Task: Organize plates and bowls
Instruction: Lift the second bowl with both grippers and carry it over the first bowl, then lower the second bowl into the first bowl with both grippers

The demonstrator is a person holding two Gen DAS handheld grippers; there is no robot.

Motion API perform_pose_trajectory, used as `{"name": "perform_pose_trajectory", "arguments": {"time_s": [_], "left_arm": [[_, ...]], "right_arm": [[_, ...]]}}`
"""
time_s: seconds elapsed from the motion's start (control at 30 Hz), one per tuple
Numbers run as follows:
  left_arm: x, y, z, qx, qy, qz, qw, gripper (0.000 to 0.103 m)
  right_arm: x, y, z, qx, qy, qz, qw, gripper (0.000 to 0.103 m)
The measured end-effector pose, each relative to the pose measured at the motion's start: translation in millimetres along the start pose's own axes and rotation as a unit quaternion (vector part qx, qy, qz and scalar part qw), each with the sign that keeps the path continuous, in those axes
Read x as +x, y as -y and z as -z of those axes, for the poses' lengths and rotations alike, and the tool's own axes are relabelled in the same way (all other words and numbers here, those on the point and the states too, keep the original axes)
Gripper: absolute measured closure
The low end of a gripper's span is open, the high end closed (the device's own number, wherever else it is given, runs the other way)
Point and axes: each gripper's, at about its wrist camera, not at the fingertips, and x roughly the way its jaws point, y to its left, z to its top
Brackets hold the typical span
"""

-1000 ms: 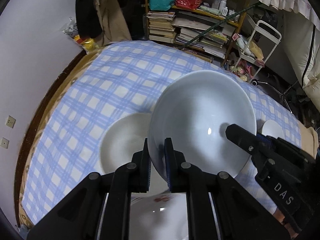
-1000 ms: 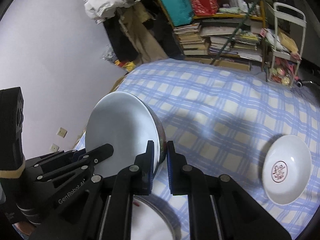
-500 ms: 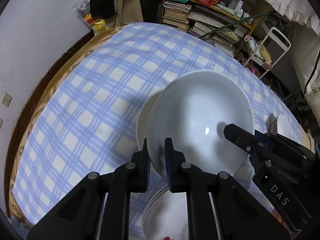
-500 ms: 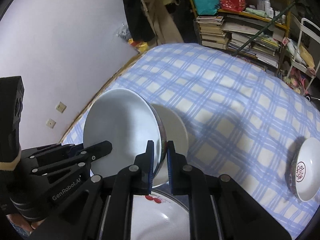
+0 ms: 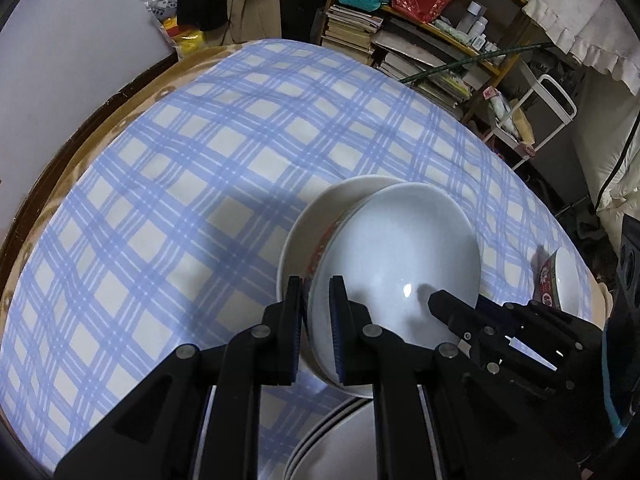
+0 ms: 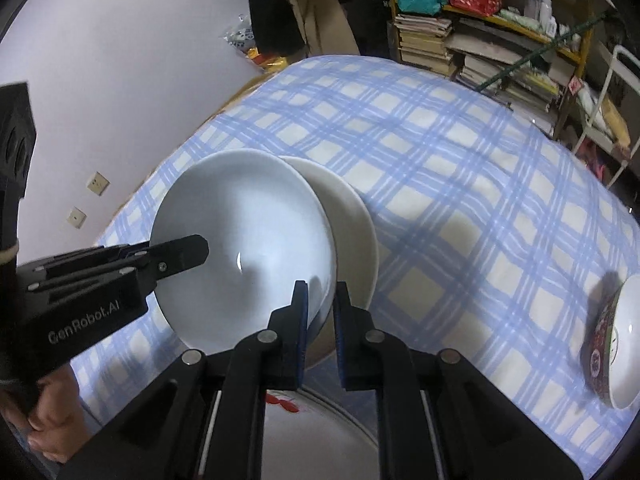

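your left gripper [image 5: 316, 300] has its two fingers [image 5: 291, 328] pinched on the near rim of the large white bowl [image 5: 396, 280], one pad inside the wall and one outside against the red-patterned exterior. your right gripper [image 6: 320, 304] does the same on the opposite rim of the same bowl, fingers [image 6: 298, 332] drawn in on the thin wall, so you hold the bowl from both sides. in the left wrist view your right gripper reaches in from the lower right, its tip over the bowl's inner surface; in the right wrist view your left gripper comes in from the left with its tip likewise over the inside.

the large white bowl sits tilted over the cream bowl [image 5: 316, 216] on the tablecloth, overlapping it so that only a crescent of the cream rim shows. whether the two are in contact, i cannot tell.

directly below your grippers, at the bottom edge, lies a white plate [image 6: 324, 436] with a red mark near its rim. well apart, at the right edge of the table, stands a small bowl [image 6: 624, 344] with a dark red patterned outside and white inside.

all of it rests on a blue-and-white checked tablecloth [image 5: 180, 184]. beyond the table stands a shelf [image 5: 424, 40] of stacked books and bags, with a white cart [image 5: 548, 108] to its right.
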Motion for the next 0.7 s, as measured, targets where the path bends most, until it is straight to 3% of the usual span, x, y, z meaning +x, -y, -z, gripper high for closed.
{"name": "perform_pose_trajectory", "arguments": {"time_s": [0.27, 0.7], "left_arm": [[1.6, -3.4, -4.9, -0.006, 0.003, -0.001, 1.0000, 0.090], [2.7, 7.0, 0.9, 0.025, 0.010, -0.036, 0.9990, 0.090]], "right_arm": [[2.4, 0.3, 1.1, -0.003, 0.011, 0.000, 1.000, 0.090], [-2.3, -4.8, 3.8, 0.004, 0.038, 0.017, 0.999, 0.090]]}}
